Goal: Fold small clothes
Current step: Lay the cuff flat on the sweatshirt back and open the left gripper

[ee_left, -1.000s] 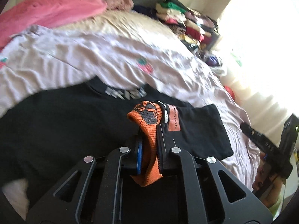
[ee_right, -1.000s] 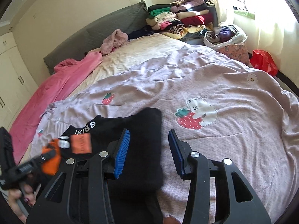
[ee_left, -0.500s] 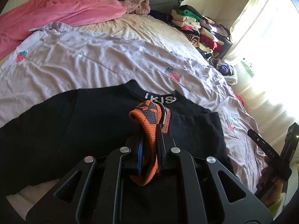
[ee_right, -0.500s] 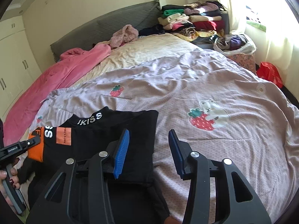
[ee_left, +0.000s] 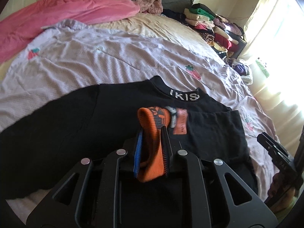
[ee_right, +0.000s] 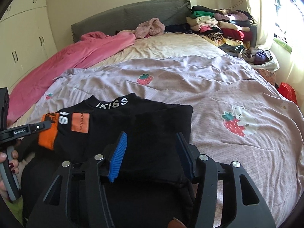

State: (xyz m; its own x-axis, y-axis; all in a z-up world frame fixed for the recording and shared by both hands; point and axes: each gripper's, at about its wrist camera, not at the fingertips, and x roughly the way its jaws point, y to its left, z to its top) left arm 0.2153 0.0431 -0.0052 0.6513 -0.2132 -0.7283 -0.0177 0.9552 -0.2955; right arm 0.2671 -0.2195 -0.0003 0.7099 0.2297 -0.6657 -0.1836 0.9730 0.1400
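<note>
Black top (ee_right: 155, 125), orange cuff (ee_left: 152, 133)

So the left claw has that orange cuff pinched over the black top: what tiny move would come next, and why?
Probably let the orange cuff go and lift away. The left gripper has brought the sleeve across the black top, which lies flat on the lilac quilt, and its jaws are just starting to part with the cuff between them. The right gripper is opening wider, pressing on nothing.

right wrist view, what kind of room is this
Most likely a home bedroom: a wide bed under a lilac strawberry-print cover, a grey padded headboard at the wall, cream wardrobe doors, and folded clothes stacked by the window.
</note>
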